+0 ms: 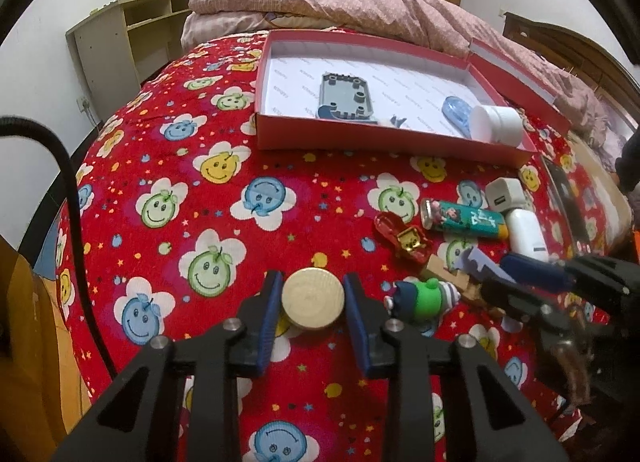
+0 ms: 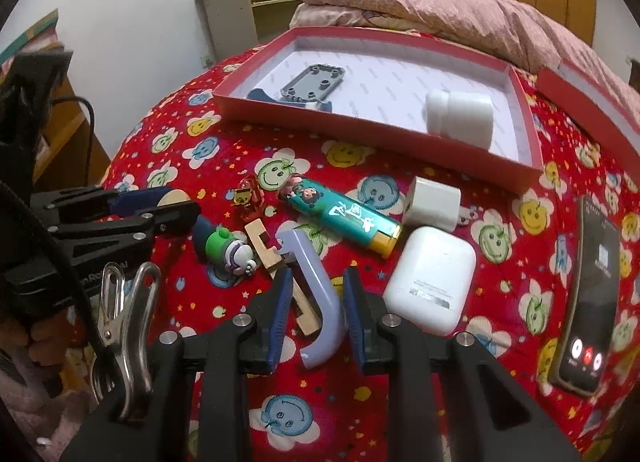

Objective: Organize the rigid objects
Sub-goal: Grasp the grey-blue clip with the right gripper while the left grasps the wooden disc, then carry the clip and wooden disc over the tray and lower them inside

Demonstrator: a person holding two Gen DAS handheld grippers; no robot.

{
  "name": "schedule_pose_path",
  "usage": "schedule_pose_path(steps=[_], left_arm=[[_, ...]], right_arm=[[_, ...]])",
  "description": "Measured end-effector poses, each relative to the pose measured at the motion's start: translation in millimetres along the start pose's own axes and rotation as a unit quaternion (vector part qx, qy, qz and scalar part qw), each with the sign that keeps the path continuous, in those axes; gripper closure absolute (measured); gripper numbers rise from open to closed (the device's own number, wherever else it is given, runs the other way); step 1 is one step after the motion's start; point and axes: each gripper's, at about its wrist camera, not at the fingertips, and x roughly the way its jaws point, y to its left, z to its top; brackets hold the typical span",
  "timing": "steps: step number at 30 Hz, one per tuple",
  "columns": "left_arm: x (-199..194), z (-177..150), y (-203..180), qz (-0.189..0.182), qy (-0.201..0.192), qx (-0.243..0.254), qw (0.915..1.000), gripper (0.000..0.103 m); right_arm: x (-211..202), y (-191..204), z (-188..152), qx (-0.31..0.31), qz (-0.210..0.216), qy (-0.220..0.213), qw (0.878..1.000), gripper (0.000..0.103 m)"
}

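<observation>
1. Left gripper (image 1: 313, 304): I have its blue pads on either side of a round gold lid (image 1: 313, 299); they appear to touch its rim, so I read it as clamped on the lid just above the bedspread (image 1: 224, 222).
2. Right gripper (image 2: 314, 312): its jaws straddle a lilac curved plastic piece (image 2: 316, 298). Gaps show beside both pads, so I read it as released, with nothing gripped yet.
3. Under and beside the lilac piece lies a notched wooden block (image 2: 272, 254), touching it; a green-and-blue cartoon figurine (image 2: 226, 252) sits just left of it.
4. Farther out: a small red-and-gold trinket (image 2: 249, 195), a teal printed lighter (image 2: 340, 218), a white USB charger cube (image 2: 431, 202) and a white earbud case (image 2: 430, 282), all loose on the bedspread.
5. A smartphone (image 2: 588, 302) with a lit screen lies at the right edge, well apart from the cluster.
6. Red shallow box (image 2: 400, 146), the likely destination: it already holds a grey moulded plate (image 1: 346, 96), a blue plastic part (image 1: 456, 112) and a white jar (image 1: 496, 124). Its lid (image 1: 516, 74) rests beside it.
7. Progress, as I judge it: roughly a third sorted; about eight items remain outside, one of them in hand.
</observation>
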Motion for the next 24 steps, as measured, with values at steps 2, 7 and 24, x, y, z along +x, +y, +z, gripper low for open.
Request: schedule_pose_path(steps=[2, 7, 24], left_arm=[[-3.0, -0.9, 0.3, -0.002, -0.003, 0.000, 1.0000, 0.070], [-9.3, -0.7, 2.1, -0.005, -0.008, -0.001, 1.0000, 0.070], [-21.3, 15.3, -1.4, -0.020, -0.017, -0.002, 0.9996, 0.070]], right_arm=[[1.1, 1.1, 1.8, -0.002, 0.001, 0.000, 1.000, 0.077], [-0.2, 4.2, 2.9, -0.005, 0.004, -0.002, 1.000, 0.091], [-28.1, -11.6, 12.1, 0.030, 0.037, -0.034, 0.998, 0.099]])
